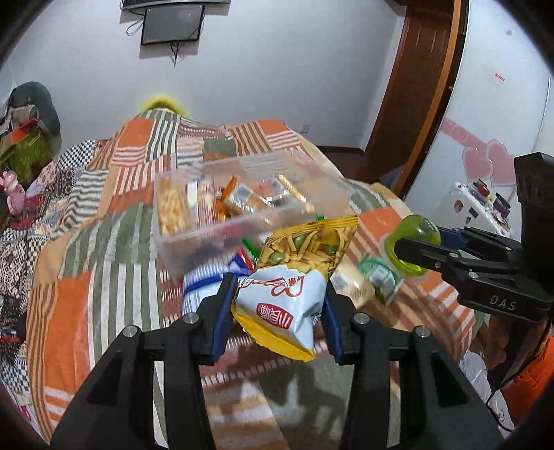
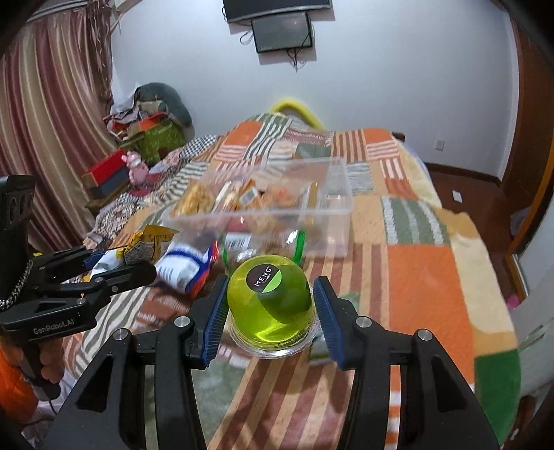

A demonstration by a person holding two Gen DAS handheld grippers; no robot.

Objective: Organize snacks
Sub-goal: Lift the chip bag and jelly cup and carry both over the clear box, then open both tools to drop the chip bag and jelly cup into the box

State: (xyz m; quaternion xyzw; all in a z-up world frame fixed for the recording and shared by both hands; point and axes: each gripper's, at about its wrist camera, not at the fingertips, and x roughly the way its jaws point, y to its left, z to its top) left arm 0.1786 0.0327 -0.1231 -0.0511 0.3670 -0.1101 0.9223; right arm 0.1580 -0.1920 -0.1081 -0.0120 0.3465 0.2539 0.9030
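Left wrist view: left gripper [image 1: 278, 304] clamps a snack bag [image 1: 294, 277], white-blue w/ a yellow edge and a clear window showing yellow sticks and green peas; blue pads press both sides, bag clear of the quilt [image 1: 104, 242]. Just beyond it, a blue-striped pack [image 1: 204, 277] and a green-white pack [image 1: 379, 273] lie on the quilt, close to a clear bin [image 1: 242, 207] already holding assorted snacks. Right gripper [image 1: 408, 247] enters from the right, closed on a green jelly cup [image 1: 415, 239].

Right wrist view: right gripper [image 2: 270, 311] grips the jelly cup [image 2: 270, 297], dome toward the camera, dark label on top. Bin [image 2: 332, 207] sits beyond on the quilt [image 2: 415, 277]; left gripper [image 2: 117, 266] at left w/ its bag [image 2: 138, 245]. Wall screen [image 2: 282, 31] in the background.
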